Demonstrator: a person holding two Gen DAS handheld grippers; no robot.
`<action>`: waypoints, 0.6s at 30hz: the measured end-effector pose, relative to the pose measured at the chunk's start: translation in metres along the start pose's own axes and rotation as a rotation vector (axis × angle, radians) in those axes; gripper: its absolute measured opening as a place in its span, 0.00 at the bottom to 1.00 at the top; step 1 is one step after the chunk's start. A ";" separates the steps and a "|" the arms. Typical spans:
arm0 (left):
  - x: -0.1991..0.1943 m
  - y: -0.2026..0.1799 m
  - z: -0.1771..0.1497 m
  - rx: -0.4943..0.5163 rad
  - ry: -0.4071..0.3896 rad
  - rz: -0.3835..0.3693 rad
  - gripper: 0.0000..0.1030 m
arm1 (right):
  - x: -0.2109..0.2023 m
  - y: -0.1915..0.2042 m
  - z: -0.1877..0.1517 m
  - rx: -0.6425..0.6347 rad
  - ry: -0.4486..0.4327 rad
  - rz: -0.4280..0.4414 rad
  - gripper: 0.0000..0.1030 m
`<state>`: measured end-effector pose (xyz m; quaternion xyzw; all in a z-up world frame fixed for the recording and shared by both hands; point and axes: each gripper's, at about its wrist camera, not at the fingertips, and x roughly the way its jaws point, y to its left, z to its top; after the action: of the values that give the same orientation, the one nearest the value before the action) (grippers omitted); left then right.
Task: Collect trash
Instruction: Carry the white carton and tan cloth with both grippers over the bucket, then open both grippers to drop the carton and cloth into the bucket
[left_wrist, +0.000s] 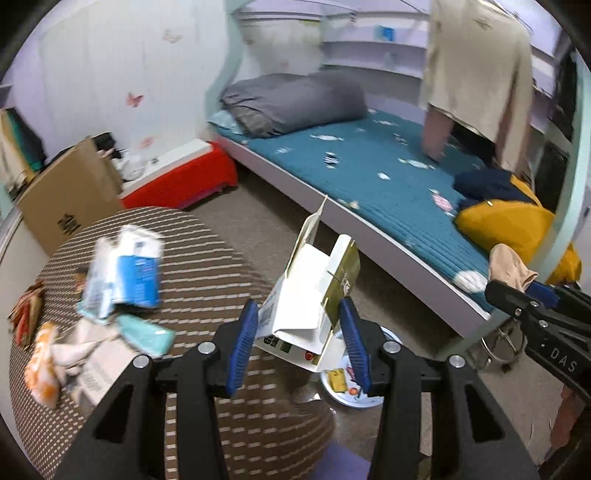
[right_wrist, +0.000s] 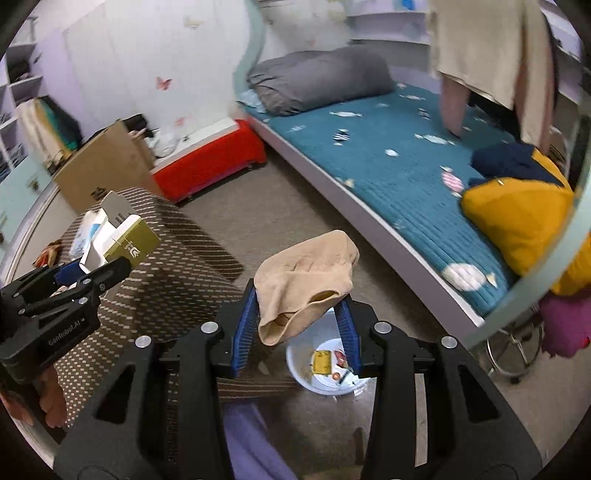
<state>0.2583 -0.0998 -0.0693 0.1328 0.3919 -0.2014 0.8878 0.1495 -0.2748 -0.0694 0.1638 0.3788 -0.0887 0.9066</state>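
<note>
Right wrist view: right gripper (right_wrist: 299, 317) is pinching a beige crumpled wrapper (right_wrist: 306, 284) almost straight over the white bin (right_wrist: 295, 363) on the floor. Left gripper (left_wrist: 299, 332) clamps an opened carton (left_wrist: 310, 295), also just above the bin. I'd centre both over the rim before letting go. Beyond the bin, more trash (left_wrist: 122, 273) sits on the striped table (left_wrist: 207, 258).

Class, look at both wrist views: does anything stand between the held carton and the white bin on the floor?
Nothing visible does. The left gripper holds the carton above the white bin, whose mouth is open; the right gripper carries a beige cloth alongside.
</note>
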 end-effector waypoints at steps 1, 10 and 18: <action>0.003 -0.006 0.000 0.009 0.005 -0.006 0.44 | -0.001 -0.005 -0.001 0.011 0.002 -0.008 0.39; 0.049 -0.071 0.000 0.101 0.098 -0.070 0.44 | 0.012 -0.074 -0.013 0.134 0.056 -0.083 0.39; 0.093 -0.109 0.000 0.161 0.184 -0.087 0.45 | 0.027 -0.114 -0.027 0.222 0.111 -0.119 0.39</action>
<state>0.2648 -0.2201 -0.1479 0.2044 0.4598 -0.2573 0.8250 0.1183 -0.3722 -0.1327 0.2449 0.4252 -0.1745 0.8537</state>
